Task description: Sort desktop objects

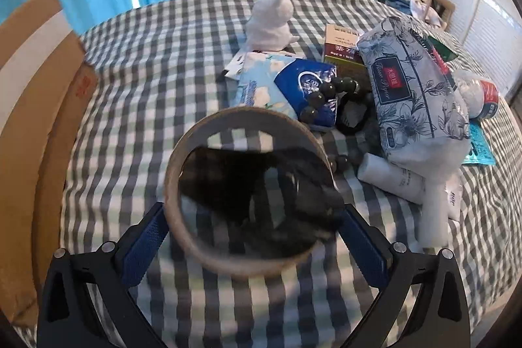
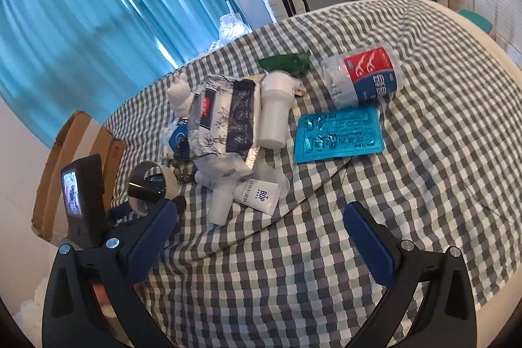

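My left gripper [image 1: 253, 211] is shut on a roll of clear tape [image 1: 182, 152] with a cardboard core, held upright above the checked cloth [image 1: 146, 70]. The same roll [image 2: 169, 181] shows at the left of the right wrist view. My right gripper [image 2: 261, 207] hangs open over bare cloth, with nothing between its pads. Beyond both lies a pile: a floral tissue pack [image 1: 414, 87] [image 2: 225, 119], a dark bead bracelet [image 1: 326, 93], white tubes [image 1: 391, 178] [image 2: 261, 194], a white bottle [image 2: 275, 116], a floss-pick jar [image 2: 362, 77] and a teal blister pack [image 2: 339, 136].
An open cardboard box [image 1: 32, 119] [image 2: 65, 152] stands at the cloth's left edge. A white plush toy [image 1: 272, 22], a red carton [image 1: 341, 48], a blue tissue packet [image 1: 306, 83] and a black hair tie [image 1: 352, 119] lie in the pile. Blue curtains and furniture stand behind.
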Tool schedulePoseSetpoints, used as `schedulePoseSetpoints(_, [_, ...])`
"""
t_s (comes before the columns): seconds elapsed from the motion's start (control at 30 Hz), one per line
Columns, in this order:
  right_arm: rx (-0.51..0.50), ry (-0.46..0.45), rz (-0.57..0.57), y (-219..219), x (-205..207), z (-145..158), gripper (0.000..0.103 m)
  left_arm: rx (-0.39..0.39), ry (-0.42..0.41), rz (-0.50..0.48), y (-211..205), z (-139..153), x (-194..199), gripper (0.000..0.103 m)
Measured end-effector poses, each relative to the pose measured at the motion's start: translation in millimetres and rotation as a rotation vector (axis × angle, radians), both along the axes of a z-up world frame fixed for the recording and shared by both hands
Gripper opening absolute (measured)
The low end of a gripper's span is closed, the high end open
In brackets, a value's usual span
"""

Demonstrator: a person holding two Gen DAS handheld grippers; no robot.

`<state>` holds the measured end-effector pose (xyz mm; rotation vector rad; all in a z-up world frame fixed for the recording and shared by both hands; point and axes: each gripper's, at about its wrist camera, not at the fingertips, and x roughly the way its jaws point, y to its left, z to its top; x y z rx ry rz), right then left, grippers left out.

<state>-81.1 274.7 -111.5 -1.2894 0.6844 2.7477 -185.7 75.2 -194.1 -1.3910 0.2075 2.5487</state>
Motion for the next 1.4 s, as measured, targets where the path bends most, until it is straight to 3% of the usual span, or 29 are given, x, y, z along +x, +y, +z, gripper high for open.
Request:
schedulePoseSetpoints(0.03, [-0.001, -0.008, -0.001, 0.7, 0.0, -1.9, 0.103, 0.017, 0.007, 0.0, -2.3, 0.4, -0.1, 0.101])
schedulePoseSetpoints(0.1, [0.003, -0.02, -0.005, 1.2, 0.5, -4.3, 0.103, 0.03, 0.008, 0.006, -6.3, 1.8, 0.9, 0.085])
schedulePoseSetpoints(0.3, [0.015, -0.022, 0.003, -4.4, 1.1, -1.9, 0.103, 0.091, -0.003, -0.009, -22.0, 20.5, 11.9, 0.085])
schedulePoseSetpoints(0.63, [0.059, 0.028, 0.037, -26.0, 12.3, 21.0, 0.103, 0.154, 0.084, -0.03, -43.6, 96.0, 37.8, 0.085])
schedulePoseSetpoints(0.77, [0.068, 0.042, 0.065, -41.6, 11.3, 27.9, 0.103, 0.163, 0.076, -0.005, -61.7, 107.5, 36.5, 0.085])
schedulePoseSetpoints(1.07, [0.117, 0.045, 0.202, -95.4, -12.0, 27.7, 0.103, 0.112, 0.067, 0.089, -97.1, 106.4, 38.8, 0.085])
schedulePoseSetpoints(1.4, [0.179, -0.035, 0.348, -144.1, -68.3, -13.9, 0.1, 0.042, 0.053, 0.064, -91.1, 88.2, 25.5, 0.085])
